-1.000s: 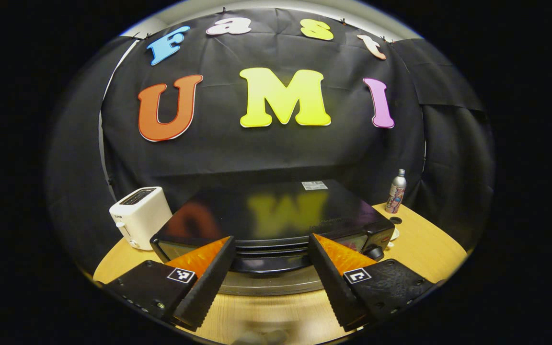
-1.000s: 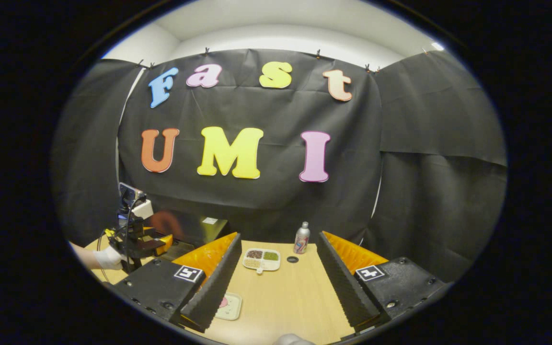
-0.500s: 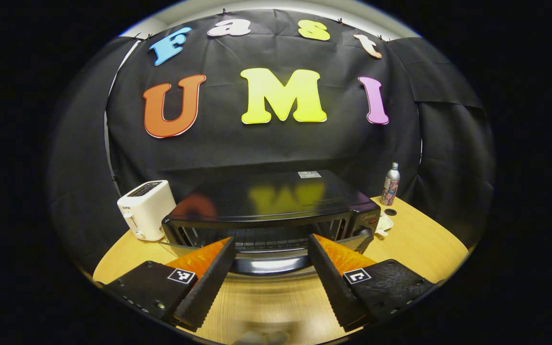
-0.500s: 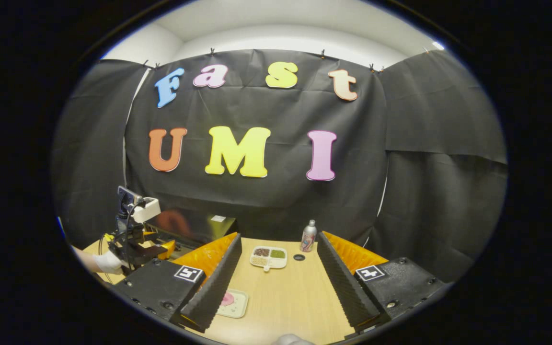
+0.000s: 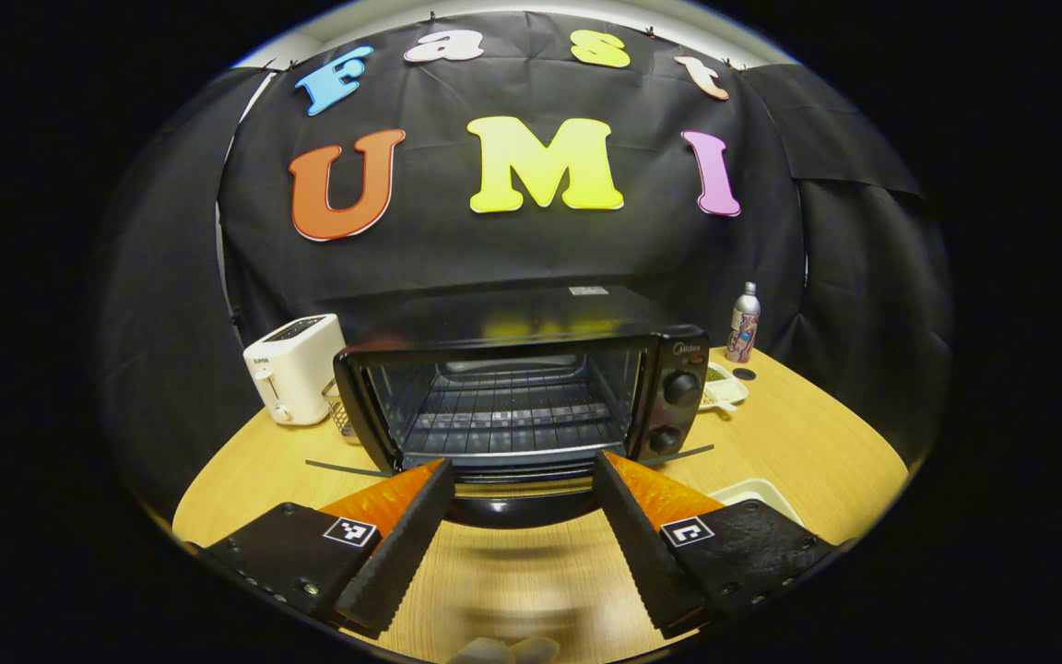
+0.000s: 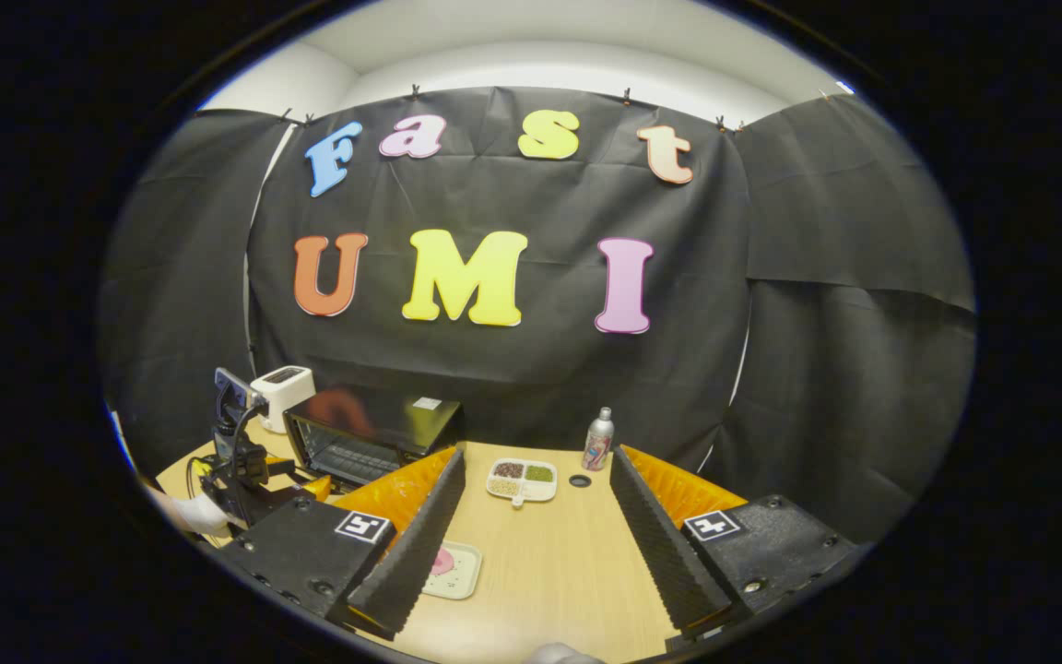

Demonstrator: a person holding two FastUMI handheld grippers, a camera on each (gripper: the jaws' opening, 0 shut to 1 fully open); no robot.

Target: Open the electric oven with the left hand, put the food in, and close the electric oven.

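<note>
At frame centre the oven (image 5: 517, 397) door now hangs fully down, where a second ago it was closed; both the left gripper (image 5: 520, 512) and right gripper (image 6: 536, 526) are spread, so food goes next.

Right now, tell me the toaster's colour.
White; the toaster shows best in the left gripper view.

Oven (image 5: 517, 387) stands mid-tabletop (image 5: 798, 443), door down toward left tool (image 5: 520, 516). Toaster (image 5: 296, 367) just left of oven. Divided dish (image 5: 723, 383) just right of oven; bottle (image 5: 744, 323) behind dish, nr wall. Food tray (image 6: 454, 566) on tabletop front, by right tool (image 6: 536, 535).
</note>
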